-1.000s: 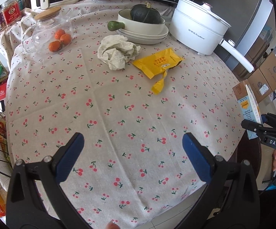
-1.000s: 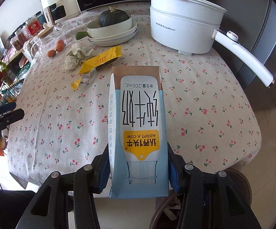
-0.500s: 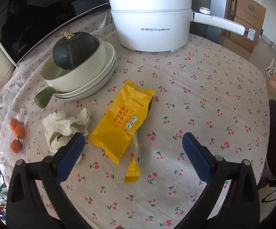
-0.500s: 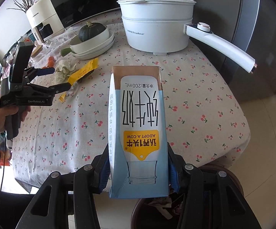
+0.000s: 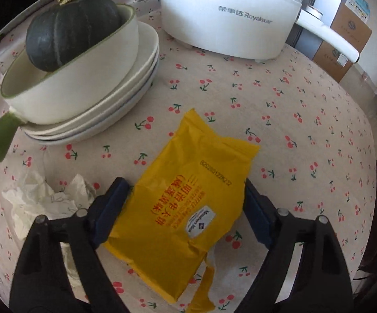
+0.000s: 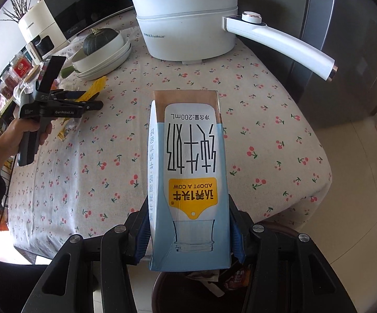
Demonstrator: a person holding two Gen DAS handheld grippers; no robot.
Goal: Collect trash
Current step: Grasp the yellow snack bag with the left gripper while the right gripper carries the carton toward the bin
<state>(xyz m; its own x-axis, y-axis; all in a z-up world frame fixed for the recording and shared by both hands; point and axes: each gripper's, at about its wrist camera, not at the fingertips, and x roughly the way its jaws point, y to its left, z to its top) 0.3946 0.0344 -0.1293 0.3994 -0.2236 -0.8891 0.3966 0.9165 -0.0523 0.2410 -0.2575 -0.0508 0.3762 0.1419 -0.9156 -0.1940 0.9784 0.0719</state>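
Note:
A yellow snack packet (image 5: 196,167) lies flat on the cherry-print tablecloth (image 5: 279,120), a torn strip (image 5: 204,289) hanging off its near end. My left gripper (image 5: 185,198) straddles it, one blue pad on each side, and the jaws are closing; the packet shows no squeeze. A crumpled white tissue (image 5: 42,200) lies just left of the left finger. My right gripper (image 6: 188,224) is shut on a blue and white milk carton (image 6: 188,161), held upside down over a dark bin (image 6: 162,287) beyond the table's edge. The right wrist view also shows the left gripper (image 6: 84,100) in a hand.
Stacked plates and a bowl (image 5: 92,83) holding a dark green squash (image 5: 68,28) stand behind the packet. A white electric pot (image 5: 230,13) with a long handle (image 6: 282,44) is at the back. The bin holds wrappers (image 6: 235,279). Jars and appliances line the far left.
My left gripper came down and forward over the yellow packet, and its jaws narrowed until the pads flank it. My right gripper carried the milk carton towards the table's edge, above the bin.

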